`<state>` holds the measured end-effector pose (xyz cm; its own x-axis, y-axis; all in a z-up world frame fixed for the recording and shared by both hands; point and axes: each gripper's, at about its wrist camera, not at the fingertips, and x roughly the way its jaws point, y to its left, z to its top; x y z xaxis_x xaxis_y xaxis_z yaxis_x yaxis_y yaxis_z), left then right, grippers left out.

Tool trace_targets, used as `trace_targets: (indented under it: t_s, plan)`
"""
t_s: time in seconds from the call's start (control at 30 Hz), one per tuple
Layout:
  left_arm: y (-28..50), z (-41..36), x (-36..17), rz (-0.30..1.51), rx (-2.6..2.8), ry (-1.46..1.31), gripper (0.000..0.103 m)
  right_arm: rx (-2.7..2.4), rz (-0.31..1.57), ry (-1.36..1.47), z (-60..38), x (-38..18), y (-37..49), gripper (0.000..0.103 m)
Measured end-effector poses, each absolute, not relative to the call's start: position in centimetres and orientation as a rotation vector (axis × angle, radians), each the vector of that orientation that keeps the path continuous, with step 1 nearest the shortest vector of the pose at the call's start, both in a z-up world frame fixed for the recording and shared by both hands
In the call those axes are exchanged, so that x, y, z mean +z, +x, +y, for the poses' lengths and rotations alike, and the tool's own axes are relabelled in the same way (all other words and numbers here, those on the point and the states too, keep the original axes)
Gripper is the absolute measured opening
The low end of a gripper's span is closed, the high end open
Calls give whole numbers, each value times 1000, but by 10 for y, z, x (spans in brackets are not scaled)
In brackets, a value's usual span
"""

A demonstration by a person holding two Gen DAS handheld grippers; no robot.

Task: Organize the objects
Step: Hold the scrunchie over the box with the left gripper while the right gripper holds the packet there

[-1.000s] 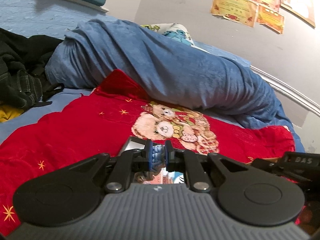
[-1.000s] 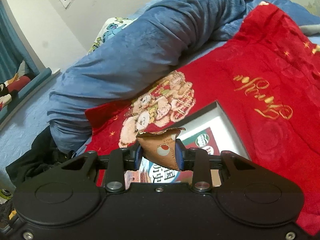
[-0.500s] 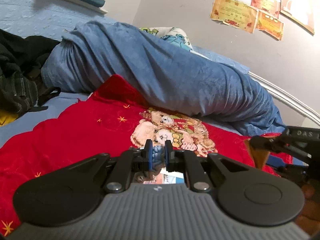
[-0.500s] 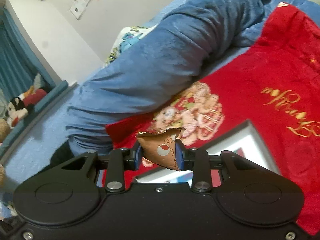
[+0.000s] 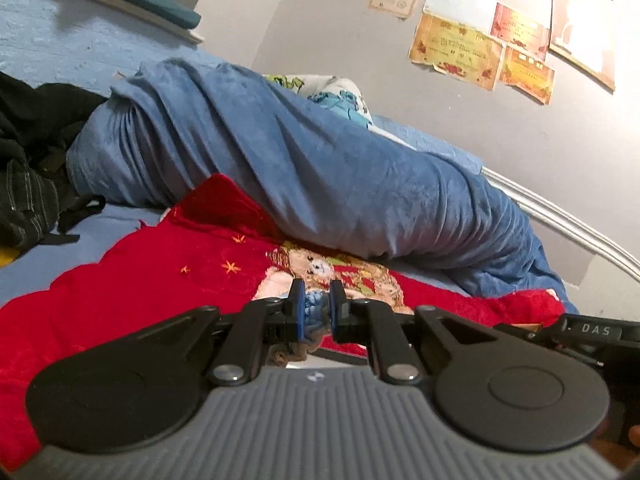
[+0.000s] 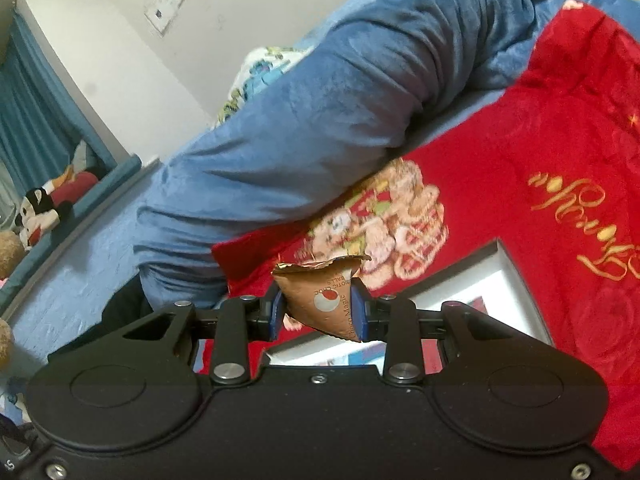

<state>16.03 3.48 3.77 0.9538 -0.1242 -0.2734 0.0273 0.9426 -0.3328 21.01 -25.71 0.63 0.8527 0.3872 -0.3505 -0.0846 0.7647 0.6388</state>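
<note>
While both jaws grip, brown snack packet (image 6: 325, 300) only rightward, blue knitted thing (image 5: 315, 307) leftward.

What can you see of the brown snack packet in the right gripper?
The brown snack packet is a small foil-looking pouch, crumpled, with a ragged torn top edge, a red-and-white round logo and upside-down print. It tapers to a point at the bottom. The right gripper pinches it between its blue pads, which touch both sides. It hangs above the red blanket and a framed picture.
</note>
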Motion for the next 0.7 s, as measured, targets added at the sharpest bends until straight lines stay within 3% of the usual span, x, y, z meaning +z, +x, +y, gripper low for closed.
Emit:
trace_targets:
  t_s: [0.37, 0.7]
  plan:
    - [186, 7, -12, 449, -71, -227, 15, 299, 641, 666, -226, -47, 229, 32]
    - [204, -2, -29, 591, 3, -146, 15, 315, 688, 517, -192, -61, 241, 32]
